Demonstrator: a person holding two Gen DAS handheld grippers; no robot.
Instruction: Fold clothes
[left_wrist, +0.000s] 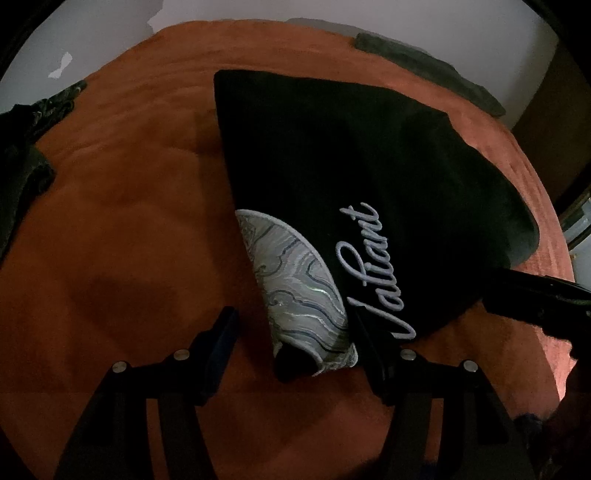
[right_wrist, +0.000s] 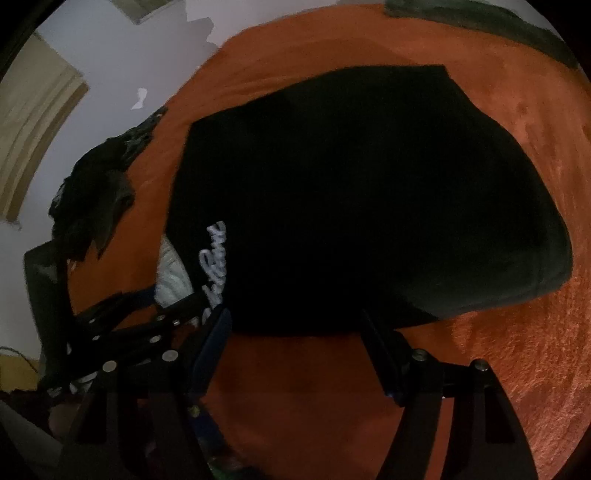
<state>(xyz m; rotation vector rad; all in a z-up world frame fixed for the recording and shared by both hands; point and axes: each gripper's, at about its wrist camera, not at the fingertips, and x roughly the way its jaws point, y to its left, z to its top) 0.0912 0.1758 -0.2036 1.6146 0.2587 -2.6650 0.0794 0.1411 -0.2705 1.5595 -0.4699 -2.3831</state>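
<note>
Black shirt (left_wrist: 369, 166), partly folded, lies flat across the centre of the orange bed cover (left_wrist: 129, 221). One side is turned over along a straight crease, so the marbled grey print (left_wrist: 295, 280) and the white "Valiant" script (left_wrist: 373, 269) sit at lower centre of the left wrist view. Left gripper (left_wrist: 291, 354) straddles the near corner, fingers (left_wrist: 221, 350) spread and gripping nothing, probably placed to take that corner. Right gripper (right_wrist: 295, 350), at lower centre of its own view, is likewise spread at the near hem, holding no cloth. Other dark clothes (left_wrist: 26, 155) lie heaped at left edge, clear of the folding area.
</note>
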